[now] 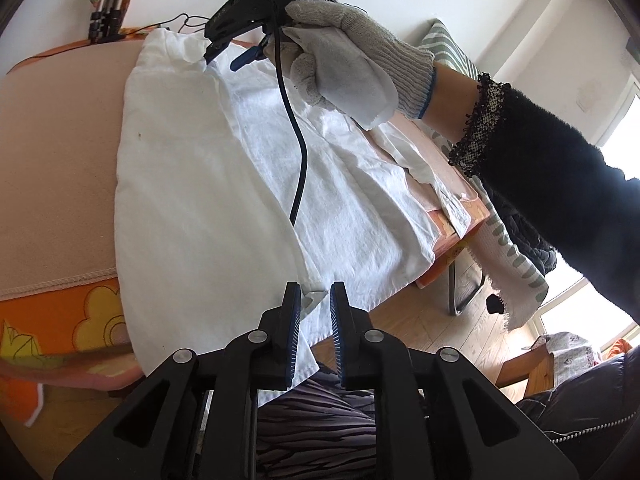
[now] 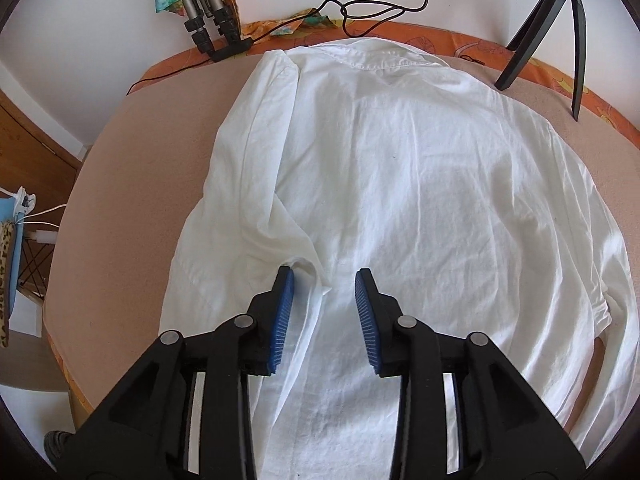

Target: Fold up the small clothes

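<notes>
Across the middle of the padded table (image 2: 120, 152), collar toward its far edge, the white shirt (image 2: 420, 184) lies spread back-up. Its left side is already laid inward in a long fold, while the right side and short sleeve are still spread toward the table's right edge, so I judge the fold to be partway done. The hem end hangs past the near edge, which is likely why both tools work from that side.

The right gripper (image 2: 326, 312) hangs over the shirt near the fold line with its blue pads moderately apart; the left pad touches the folded sleeve's edge, but nothing is pinched. The left gripper (image 1: 315, 328) sits at the near corner of the shirt with jaws only narrowly parted, a flap of hem between the pads; whether the pads still press it cannot be told. In the left wrist view the person's gloved hand (image 1: 352, 56) carries the right tool above the collar end, its cable (image 1: 298, 152) dangling over the cloth, where it could drag the fabric.

A small black tripod (image 2: 560, 28) stands at the far right corner, clear of the shirt but close to the unfolded side. Other tripod legs (image 2: 208, 12) and a loose wire (image 2: 360, 8) lie along the far edge.
</notes>
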Available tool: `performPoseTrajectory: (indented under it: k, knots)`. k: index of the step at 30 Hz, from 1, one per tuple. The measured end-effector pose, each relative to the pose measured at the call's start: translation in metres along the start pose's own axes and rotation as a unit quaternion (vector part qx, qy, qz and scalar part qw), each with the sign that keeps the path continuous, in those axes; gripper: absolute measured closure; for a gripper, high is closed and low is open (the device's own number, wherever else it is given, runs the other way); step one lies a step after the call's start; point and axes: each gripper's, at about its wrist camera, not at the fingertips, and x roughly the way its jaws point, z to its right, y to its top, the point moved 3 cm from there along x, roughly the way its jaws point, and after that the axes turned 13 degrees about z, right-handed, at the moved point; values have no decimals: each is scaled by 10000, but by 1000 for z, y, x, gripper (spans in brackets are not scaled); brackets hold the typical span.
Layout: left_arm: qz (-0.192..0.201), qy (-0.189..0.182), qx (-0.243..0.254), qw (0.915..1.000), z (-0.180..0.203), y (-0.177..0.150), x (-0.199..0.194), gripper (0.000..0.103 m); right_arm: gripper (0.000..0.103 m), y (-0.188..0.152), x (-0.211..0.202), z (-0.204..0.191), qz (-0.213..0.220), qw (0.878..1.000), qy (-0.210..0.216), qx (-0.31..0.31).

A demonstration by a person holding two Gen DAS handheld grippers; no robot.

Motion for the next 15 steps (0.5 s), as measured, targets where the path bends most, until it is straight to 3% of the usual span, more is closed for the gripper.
performPoseTrajectory:
  k: [3, 9, 15]
  knots:
    - [-23, 40, 88, 10000, 4, 1, -10, 77, 52, 1, -19, 13, 226, 9997, 12, 107]
    - [259, 120, -80, 9996, -3, 7, -41, 76, 49, -5, -79, 26, 728, 9973, 38, 45]
    - [703, 359, -30, 9969, -7, 24, -65, 76, 43, -32, -153, 49, 1312, 9912, 122, 118]
